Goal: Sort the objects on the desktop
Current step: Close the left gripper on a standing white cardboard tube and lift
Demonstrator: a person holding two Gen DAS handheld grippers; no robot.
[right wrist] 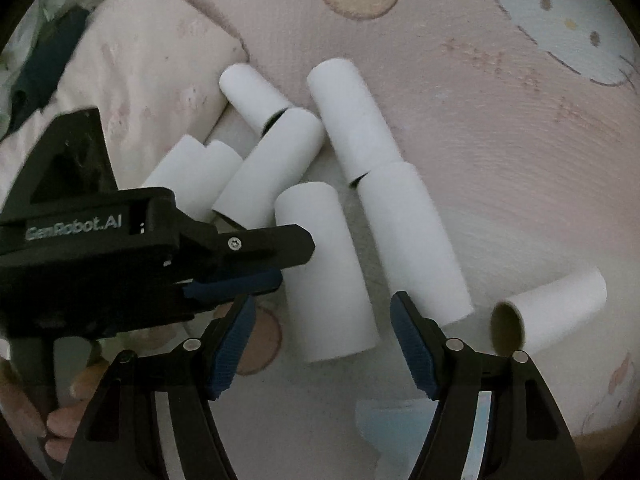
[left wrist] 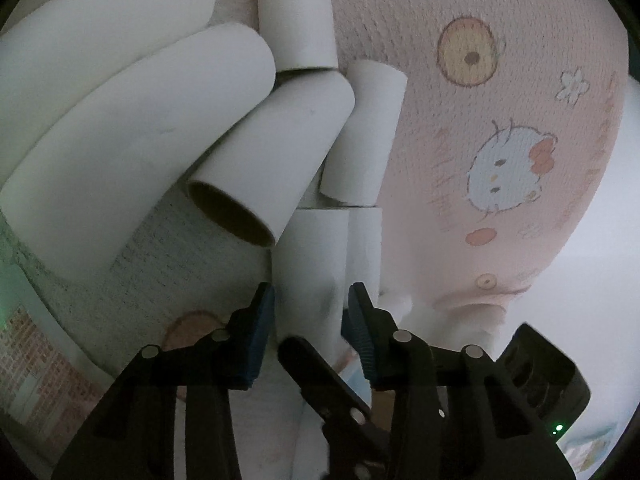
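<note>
— Pink cloth (right wrist: 500, 128) printed with a cartoon cat face and round yellow shapes covers the whole surface, and the light is dim. What lies on it?

— White cardboard tubes, heaped loosely together. From the right wrist view most lie in a cluster near the middle, crossing and touching one another, and a lone tube (right wrist: 552, 312) lies apart at the right with its dark open end facing the camera.

— Where is the right gripper (right wrist: 320, 332)?

— Pointing steeply down over the cluster. Its blue-padded jaws stand wide apart, and the near tube (right wrist: 324, 272) lies between them lengthwise, its near end roughly level with the fingertips. The pads do not press on it; there is a gap on each side.

— And the left gripper (left wrist: 310, 312)?

— Its own camera shows the jaws about half open, straddling an upright-looking tube (left wrist: 308, 256) right at the tips. Whether the pads press on it I cannot tell. Beside that, a tilted tube (left wrist: 276, 160) shows its brown inside.

— Do the two grippers meet?

— Close. In the right wrist view the left one comes in from the left edge, its black finger reaching the side of the near tube. Fingers of a hand (right wrist: 60, 420) show at the lower left, under that gripper
</note>
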